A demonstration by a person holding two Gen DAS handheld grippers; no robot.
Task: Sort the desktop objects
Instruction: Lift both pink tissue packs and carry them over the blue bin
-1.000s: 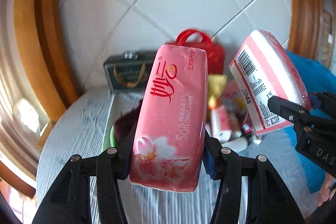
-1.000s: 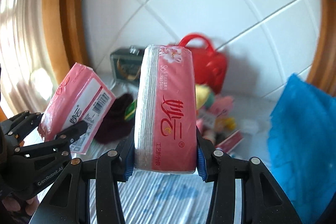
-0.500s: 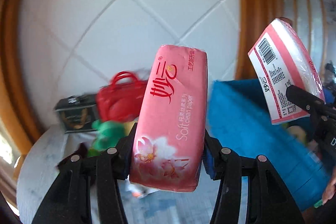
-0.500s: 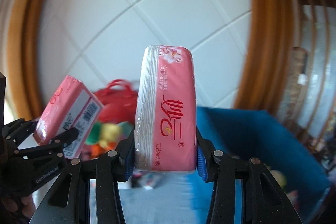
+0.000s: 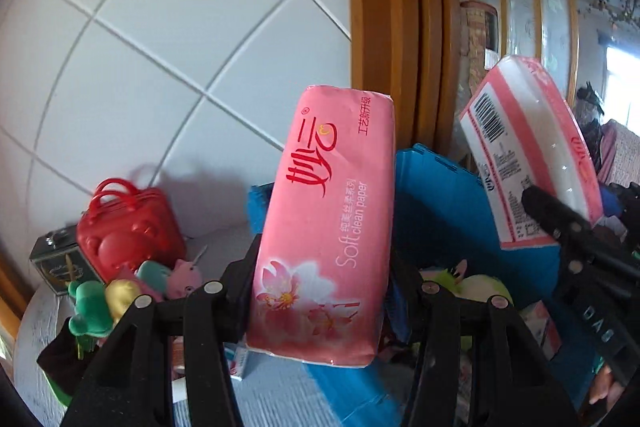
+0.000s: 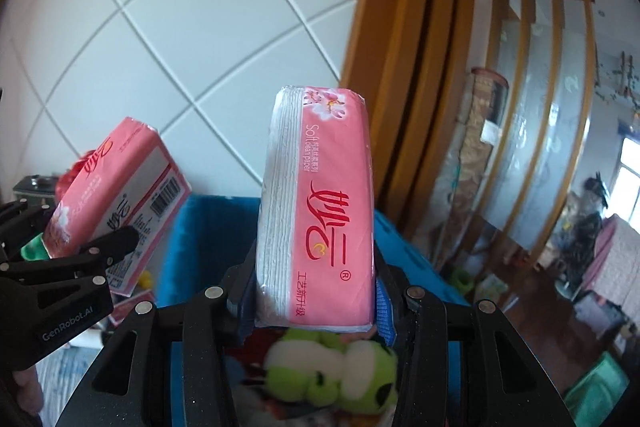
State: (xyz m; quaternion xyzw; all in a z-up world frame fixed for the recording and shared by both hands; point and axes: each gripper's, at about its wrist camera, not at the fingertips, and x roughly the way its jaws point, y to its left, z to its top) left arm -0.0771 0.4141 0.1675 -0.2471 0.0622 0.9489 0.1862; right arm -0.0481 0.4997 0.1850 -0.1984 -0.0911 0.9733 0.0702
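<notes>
Two pink tissue packs are in the air, one per gripper: the left gripper point(image 5: 320, 291) has its jaws pinching a tissue pack point(image 5: 324, 227) upright, and the right gripper point(image 6: 312, 303) has its jaws clamped on the second tissue pack point(image 6: 320, 219). Over the last second both views have swung away from the clutter on the worktop point(image 5: 36, 311), so the red toy suitcase point(image 5: 128, 223) and the dark tin point(image 5: 58, 267) now sit out at 9 o'clock. The blue bin point(image 5: 440, 211) has come to fill the lower centre, directly behind and under both packs. A green plush toy point(image 6: 336, 367) already lies inside at 6 o'clock in the right view. Both packs look carried over the bin, so releasing them seems the likely next step.
</notes>
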